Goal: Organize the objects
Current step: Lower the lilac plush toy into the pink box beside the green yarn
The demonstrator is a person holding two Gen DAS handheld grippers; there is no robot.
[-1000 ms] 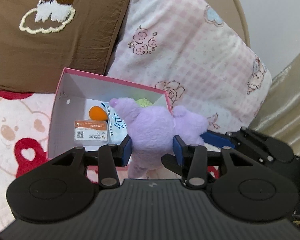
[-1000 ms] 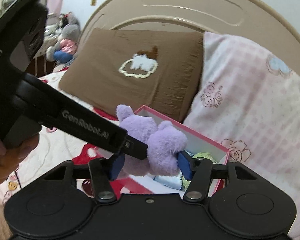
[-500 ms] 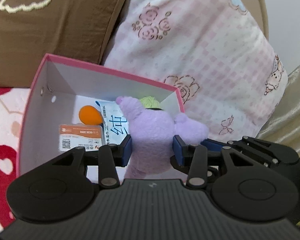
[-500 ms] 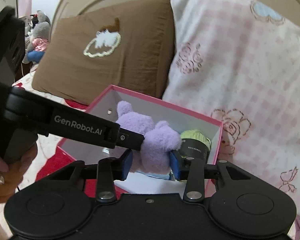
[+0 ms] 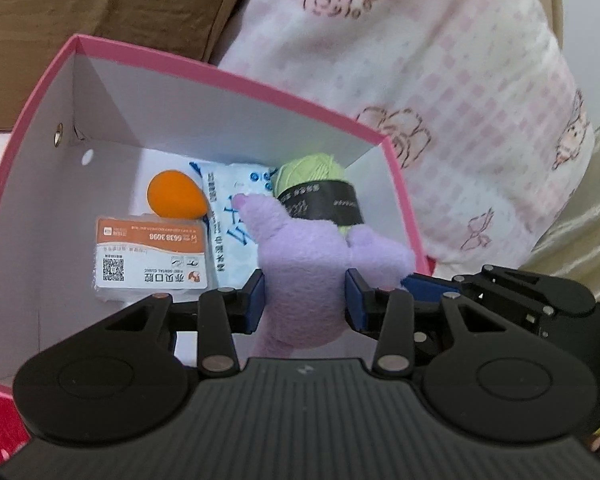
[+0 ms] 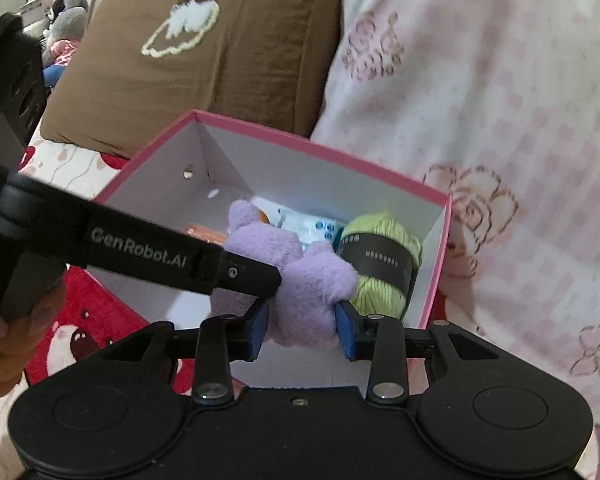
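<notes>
A purple plush toy [image 5: 304, 264] hangs just over the open pink box [image 5: 228, 76], low between its walls. My left gripper [image 5: 306, 300] is shut on the toy's body, blue pads pressed into the fur. My right gripper [image 6: 302, 332] grips the same toy [image 6: 300, 280] from the other side, its jaws closing tight with both pads sunk in. The left gripper's black finger [image 6: 244, 272] crosses the right wrist view and meets the toy. The toy's lower part is hidden behind the gripper bodies.
In the box [image 6: 320, 152] lie an orange egg-shaped sponge [image 5: 176, 200], a card pack [image 5: 150, 258], a white packet [image 5: 228, 216] and a green yarn ball [image 5: 320, 196]. A brown pillow [image 6: 220, 52] and a pink checked pillow [image 5: 440, 100] stand behind it. A hand [image 6: 4, 340] holds the left gripper.
Both grippers have sunk with the toy towards the box, which now fills more of each view. The right jaws have narrowed onto the toy.
</notes>
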